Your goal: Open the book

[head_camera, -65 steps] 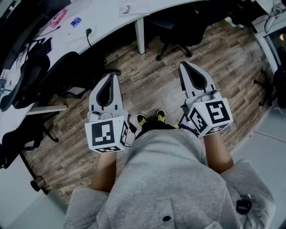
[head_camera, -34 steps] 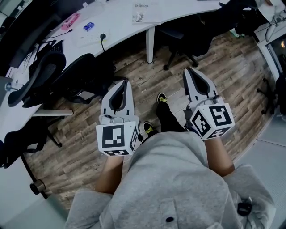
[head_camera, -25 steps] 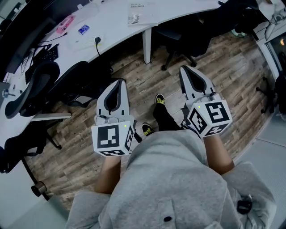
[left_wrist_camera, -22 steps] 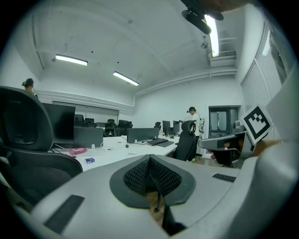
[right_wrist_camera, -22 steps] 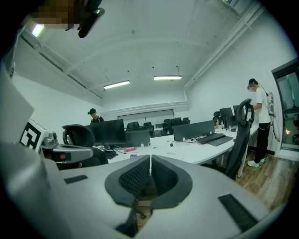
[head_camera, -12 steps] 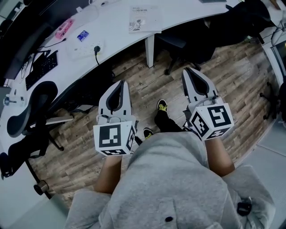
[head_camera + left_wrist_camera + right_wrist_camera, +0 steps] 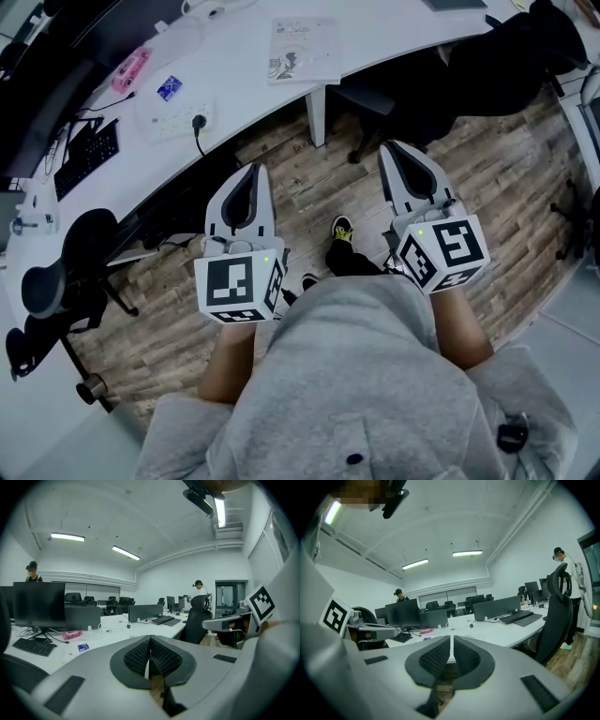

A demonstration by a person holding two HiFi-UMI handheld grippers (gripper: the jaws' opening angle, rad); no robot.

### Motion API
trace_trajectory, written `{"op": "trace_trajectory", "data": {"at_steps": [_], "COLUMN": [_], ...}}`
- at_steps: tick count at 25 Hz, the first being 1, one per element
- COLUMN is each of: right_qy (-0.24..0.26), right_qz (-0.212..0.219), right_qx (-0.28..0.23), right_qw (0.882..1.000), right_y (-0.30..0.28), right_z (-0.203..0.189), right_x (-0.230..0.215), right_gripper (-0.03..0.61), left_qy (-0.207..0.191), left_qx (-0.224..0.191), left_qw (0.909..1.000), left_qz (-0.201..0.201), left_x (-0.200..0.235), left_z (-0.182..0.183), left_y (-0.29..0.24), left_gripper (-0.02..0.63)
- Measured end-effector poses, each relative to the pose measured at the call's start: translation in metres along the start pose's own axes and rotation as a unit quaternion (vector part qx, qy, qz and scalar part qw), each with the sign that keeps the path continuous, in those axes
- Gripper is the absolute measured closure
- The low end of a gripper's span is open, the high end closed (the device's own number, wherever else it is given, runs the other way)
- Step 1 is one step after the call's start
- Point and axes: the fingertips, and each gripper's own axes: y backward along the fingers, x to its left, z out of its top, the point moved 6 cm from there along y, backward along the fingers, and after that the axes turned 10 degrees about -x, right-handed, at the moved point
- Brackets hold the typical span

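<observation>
Jaws on both are pressed together w/ nothing in them: left gripper (image 7: 252, 169) & right gripper (image 7: 388, 147) each show their pads meeting in their own views, empty. Both are held out in front of the body, side by side, over the wood floor (image 7: 300, 192) & well short of the desk (image 7: 234, 70).

Book (image 7: 305, 49) lies flat on the desk, cover up, looks closed, near the front edge, just above the white desk leg (image 7: 317, 114). Nothing rests on it. Power strip (image 7: 173, 117) & small blue card (image 7: 170, 87) sit off to its left, apart from it.

Step in hand, by my read: the approach, no contact yet.

To do it well:
- Get close enough that both grippers reach over the desk edge w/o stretching.
- Part one pair of jaws before arriving.
- Book looks thin & flat, so a pinch from above prob won't catch the cover. Better to slide one jaw tip under the cover's free edge & lift.
- Press the other gripper down near the spine so the book doesn't skate on the smooth top.
- Can't tell from here which side the spine is, so check when nearer.
</observation>
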Motion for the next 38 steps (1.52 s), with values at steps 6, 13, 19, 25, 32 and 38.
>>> {"op": "trace_trajectory", "data": {"at_steps": [6,13,19,25,32,38], "right_qy": [-0.01,-0.005,-0.015,-0.019,-0.031,-0.033], "right_qz": [-0.004,0.013,0.03,0.047,0.071,0.083], "right_qx": [-0.004,0.001,-0.001,-0.001,0.006,0.006], "right_qw": [1.0,1.0,0.999,0.999,0.997,0.996], "right_y": [-0.014,-0.028,-0.041,-0.052,-0.059,-0.062], "right_z": [0.004,0.008,0.011,0.012,0.009,0.011], "right_x": [-0.024,-0.05,-0.067,-0.074,-0.076,-0.075], "right_gripper": [0.551,0.551,0.551,0.551,0.551,0.551], "left_qy": [-0.006,-0.014,-0.017,-0.021,-0.02,-0.021], "left_qx": [0.006,0.002,-0.001,-0.002,0.0,0.001], "left_qw": [1.0,0.9999,0.9998,0.9996,0.9993,0.9991], "left_qz": [0.001,0.004,0.015,0.021,0.033,0.037], "left_x": [-0.006,-0.017,-0.019,-0.022,-0.024,-0.026], "left_z": [0.004,0.012,0.015,0.017,0.017,0.019], "left_y": [-0.024,-0.052,-0.067,-0.079,-0.084,-0.085], "left_gripper": [0.604,0.604,0.604,0.604,0.604,0.604]}}
